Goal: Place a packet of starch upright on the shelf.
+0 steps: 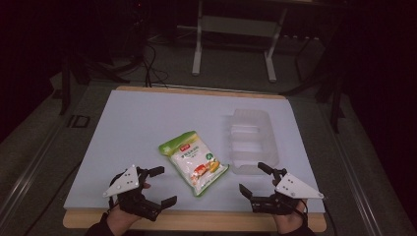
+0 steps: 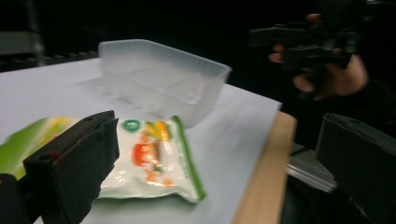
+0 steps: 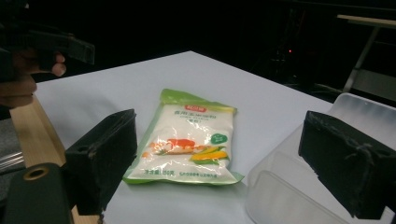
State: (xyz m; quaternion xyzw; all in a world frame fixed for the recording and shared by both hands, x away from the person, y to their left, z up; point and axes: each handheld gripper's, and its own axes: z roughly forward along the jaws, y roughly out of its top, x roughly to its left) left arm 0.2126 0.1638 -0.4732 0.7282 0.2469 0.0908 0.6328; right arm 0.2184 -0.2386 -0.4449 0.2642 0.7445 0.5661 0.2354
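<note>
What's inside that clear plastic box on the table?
The clear plastic box looks empty: through its frosted walls only moulded ridges on its floor show. The green and white bag lies flat beside it on the sheet, not in it. Its near corner is hidden in the right gripper view.

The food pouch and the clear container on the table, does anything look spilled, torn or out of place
Nothing stands out. The green and white food pouch lies flat and sealed on the white table cover, angled to its edges. The clear plastic container sits upright and empty beside it, not touching.
</note>
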